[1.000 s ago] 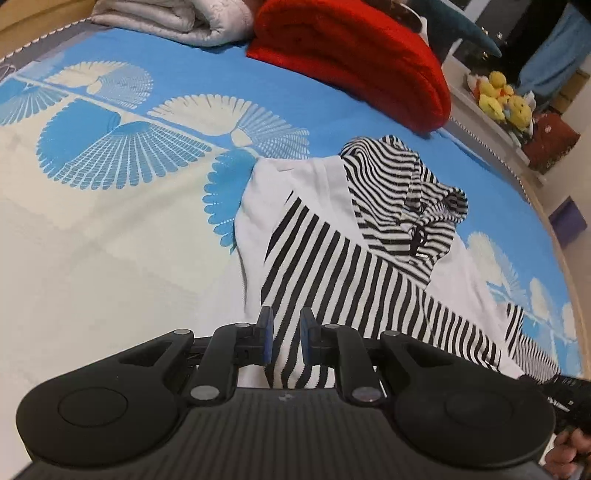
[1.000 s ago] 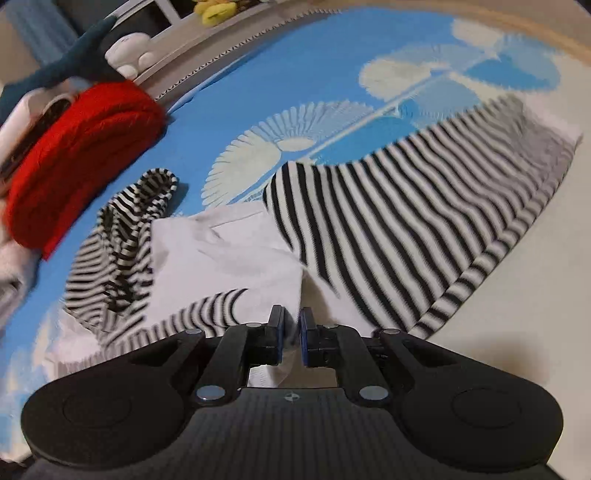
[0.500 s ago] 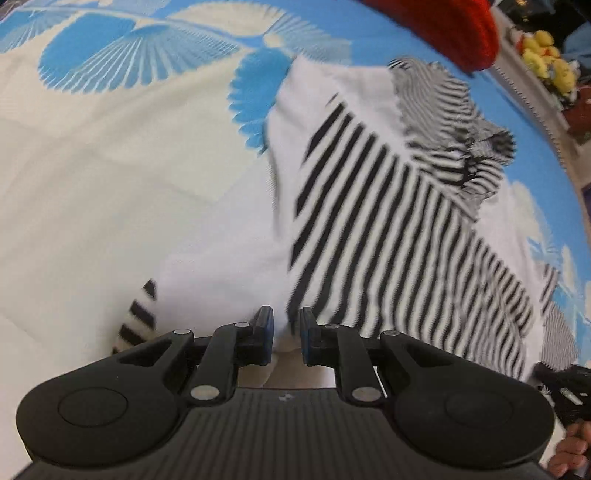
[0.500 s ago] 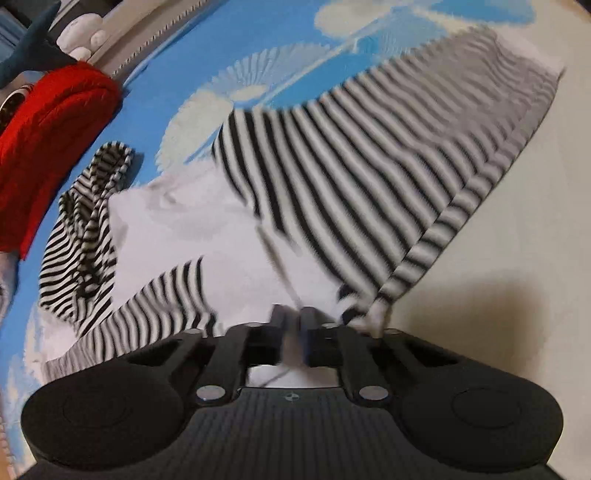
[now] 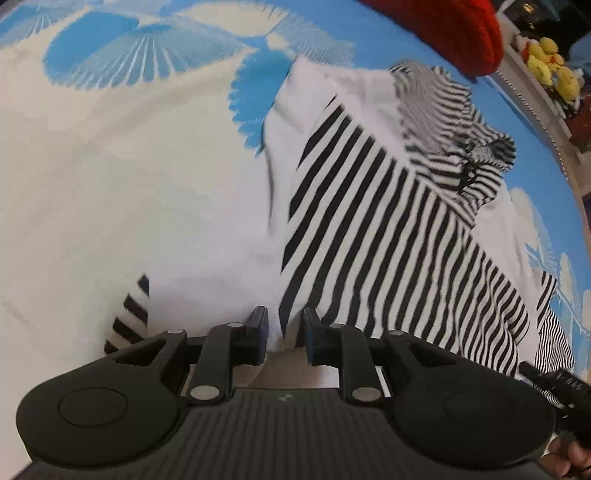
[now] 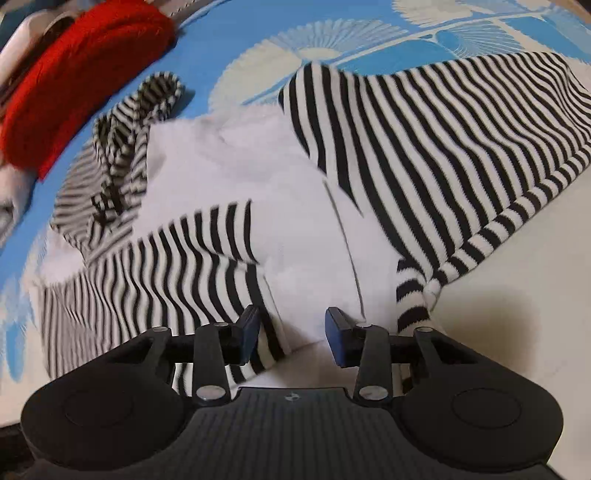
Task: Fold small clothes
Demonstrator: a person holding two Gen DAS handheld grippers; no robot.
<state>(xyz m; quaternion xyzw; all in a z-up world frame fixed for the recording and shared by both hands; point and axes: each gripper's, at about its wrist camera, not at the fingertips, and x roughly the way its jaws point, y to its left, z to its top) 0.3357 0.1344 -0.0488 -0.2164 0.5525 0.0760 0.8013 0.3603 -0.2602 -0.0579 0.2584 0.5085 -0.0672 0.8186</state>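
A small black-and-white striped hooded top (image 5: 388,221) with white panels lies spread on the bed, its hood (image 5: 461,122) toward the red blanket. It also shows in the right wrist view (image 6: 295,206), hood at the left (image 6: 122,136). My left gripper (image 5: 284,328) is at the garment's near hem with its jaws a little apart and cloth between them; the grip is unclear. My right gripper (image 6: 291,326) is open over the near hem, with the cloth lying loose between its fingers.
The bed cover (image 5: 110,166) is cream and blue with fan patterns. A folded red blanket (image 6: 74,74) lies beyond the hood, also in the left view (image 5: 454,29). Yellow plush toys (image 5: 550,66) sit on a shelf past the bed edge.
My right gripper has opened and let go of the hem, which now lies flat. Both grippers have dropped lower toward the bed. My left gripper's jaws have parted slightly.
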